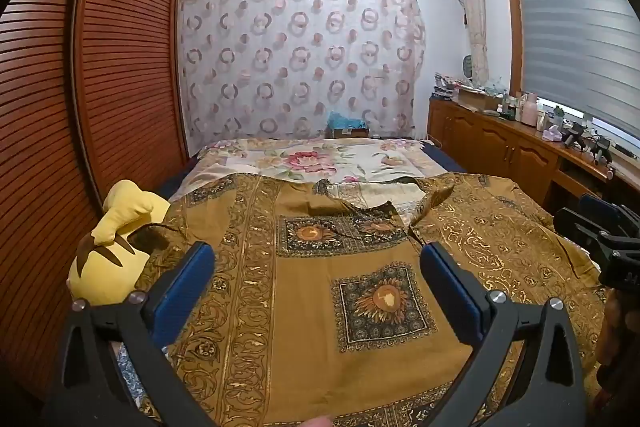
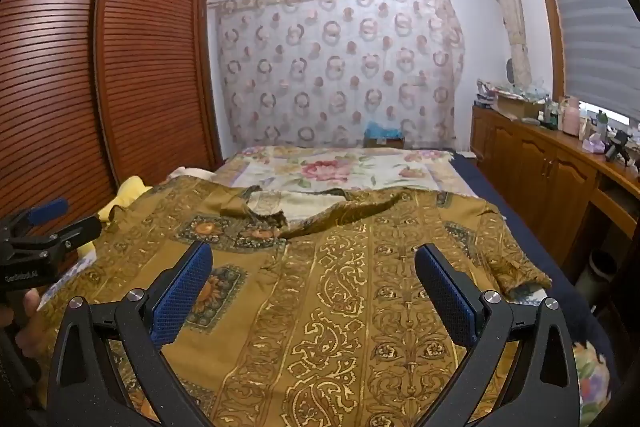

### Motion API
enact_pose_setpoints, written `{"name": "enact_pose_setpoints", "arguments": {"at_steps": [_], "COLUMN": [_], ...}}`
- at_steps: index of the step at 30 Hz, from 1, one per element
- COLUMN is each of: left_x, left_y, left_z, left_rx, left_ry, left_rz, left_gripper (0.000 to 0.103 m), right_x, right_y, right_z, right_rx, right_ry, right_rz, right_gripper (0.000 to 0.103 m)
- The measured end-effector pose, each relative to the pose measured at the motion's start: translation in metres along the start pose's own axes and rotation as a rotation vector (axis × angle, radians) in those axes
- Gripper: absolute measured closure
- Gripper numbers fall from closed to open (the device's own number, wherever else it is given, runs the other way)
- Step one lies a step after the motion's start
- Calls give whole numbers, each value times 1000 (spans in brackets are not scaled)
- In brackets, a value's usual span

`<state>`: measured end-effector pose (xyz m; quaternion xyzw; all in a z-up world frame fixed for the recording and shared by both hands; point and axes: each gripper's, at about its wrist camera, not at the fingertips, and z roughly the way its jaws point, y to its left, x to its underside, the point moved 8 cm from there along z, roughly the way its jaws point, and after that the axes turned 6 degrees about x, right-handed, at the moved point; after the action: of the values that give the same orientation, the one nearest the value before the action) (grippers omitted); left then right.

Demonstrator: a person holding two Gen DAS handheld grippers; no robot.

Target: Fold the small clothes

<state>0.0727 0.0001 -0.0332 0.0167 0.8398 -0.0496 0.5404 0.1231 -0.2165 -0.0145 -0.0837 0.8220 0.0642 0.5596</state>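
A brown-gold patterned shirt (image 1: 320, 287) lies spread flat on the bed, collar at the far side; it also shows in the right wrist view (image 2: 360, 287). My left gripper (image 1: 316, 259) is open and empty, held just above the shirt's left half. My right gripper (image 2: 314, 259) is open and empty above the shirt's right half. The right gripper shows at the right edge of the left wrist view (image 1: 600, 235); the left gripper shows at the left edge of the right wrist view (image 2: 44, 231). The shirt's right sleeve (image 2: 516, 267) lies near the bed's right edge.
A floral bedspread (image 1: 320, 159) covers the far part of the bed. A yellow plush toy (image 1: 112, 247) lies at the bed's left side by the wooden wardrobe (image 1: 80, 87). A wooden cabinet (image 1: 500, 143) with clutter runs along the right wall.
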Motion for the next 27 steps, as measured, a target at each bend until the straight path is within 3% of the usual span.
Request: {"name": "enact_pose_setpoints", "arguments": {"at_steps": [27], "left_x": [-10], "left_y": [-3], "left_z": [-10], "left_rx": [-3], "left_ry": [-23], "left_rz": [6], "left_gripper": [0], "right_x": [0], "right_y": [1], "right_z": [1], "right_rx": [3], "right_ry": [6], "right_rz": [0], "right_gripper": [0]}}
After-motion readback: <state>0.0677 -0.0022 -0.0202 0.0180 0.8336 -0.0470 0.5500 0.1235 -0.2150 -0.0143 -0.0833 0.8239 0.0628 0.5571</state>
